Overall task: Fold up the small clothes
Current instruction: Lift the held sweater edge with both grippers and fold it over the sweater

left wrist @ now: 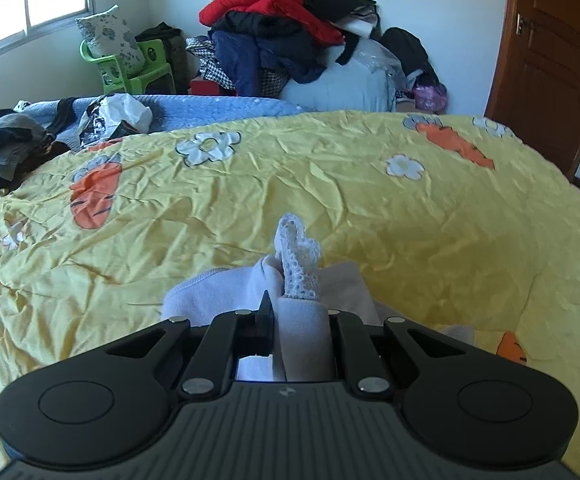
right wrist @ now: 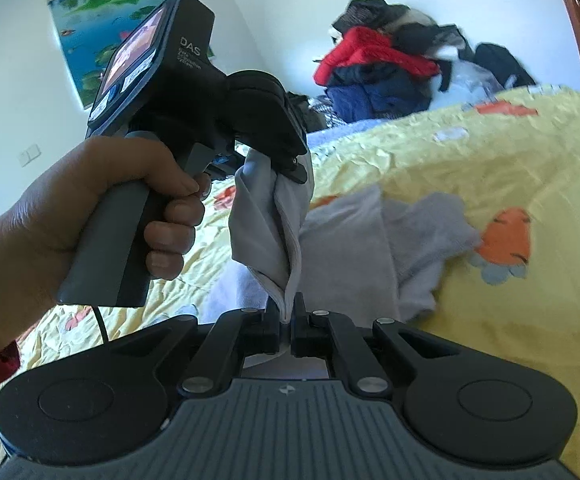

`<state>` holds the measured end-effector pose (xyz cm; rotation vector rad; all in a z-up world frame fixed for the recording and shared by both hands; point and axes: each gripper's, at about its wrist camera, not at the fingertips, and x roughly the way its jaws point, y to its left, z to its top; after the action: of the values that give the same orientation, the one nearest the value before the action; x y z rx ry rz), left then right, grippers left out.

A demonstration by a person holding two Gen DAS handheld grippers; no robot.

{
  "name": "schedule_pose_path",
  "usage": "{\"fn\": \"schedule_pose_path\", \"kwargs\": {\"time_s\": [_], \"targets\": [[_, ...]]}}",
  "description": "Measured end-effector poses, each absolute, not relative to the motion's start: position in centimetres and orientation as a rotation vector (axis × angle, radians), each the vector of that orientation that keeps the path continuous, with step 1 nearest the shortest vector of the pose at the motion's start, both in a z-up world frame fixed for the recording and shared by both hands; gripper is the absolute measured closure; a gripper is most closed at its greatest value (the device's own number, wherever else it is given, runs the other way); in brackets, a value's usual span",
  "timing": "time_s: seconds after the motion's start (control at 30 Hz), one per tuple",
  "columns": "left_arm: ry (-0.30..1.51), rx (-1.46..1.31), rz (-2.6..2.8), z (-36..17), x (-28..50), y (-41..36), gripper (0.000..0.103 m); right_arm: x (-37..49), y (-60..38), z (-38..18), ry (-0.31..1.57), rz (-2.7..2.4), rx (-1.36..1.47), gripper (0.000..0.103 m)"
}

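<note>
A small pale lilac garment [left wrist: 226,284] with a white lace trim [left wrist: 297,256] is bunched between the fingers of my left gripper [left wrist: 290,304], which is shut on it above the yellow bedspread [left wrist: 329,184]. In the right wrist view the same garment [right wrist: 274,224] hangs stretched between both tools. My right gripper [right wrist: 288,312] is shut on its lower hem. The left gripper [right wrist: 290,160], held by a person's hand [right wrist: 102,200], pinches its top. The rest of the cloth [right wrist: 409,232] trails on the bed.
The bedspread has carrot and flower prints. A heap of dark clothes [left wrist: 6,144] and a white bag [left wrist: 126,112] lie at the bed's far left. Beyond the bed stand a green chair [left wrist: 130,68], a pile of jackets [left wrist: 282,28] and a wooden door [left wrist: 549,60].
</note>
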<state>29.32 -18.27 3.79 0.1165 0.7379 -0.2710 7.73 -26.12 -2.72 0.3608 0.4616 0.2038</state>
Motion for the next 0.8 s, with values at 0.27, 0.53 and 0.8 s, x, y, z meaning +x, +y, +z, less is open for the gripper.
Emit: {"fn": "schedule_pose_path", "kwargs": {"time_s": [0.27, 0.53, 0.8], "targets": [[0.748, 0.147, -0.279, 2.7, 29.2, -20.3, 0.092, 8.1, -27.2, -3.7, 0.486, 0.193, 0.392, 0.097], [0.776, 0.165, -0.284, 1.8, 29.3, -21.8, 0.092, 8.2, -28.6, -4.4, 0.509, 0.187, 0.454, 0.097], [0.806, 0.212, -0.3, 1.5, 29.5, -23.4, 0.087, 8.6, -29.8, -5.6, 0.545, 0.195, 0.534, 0.097]]}}
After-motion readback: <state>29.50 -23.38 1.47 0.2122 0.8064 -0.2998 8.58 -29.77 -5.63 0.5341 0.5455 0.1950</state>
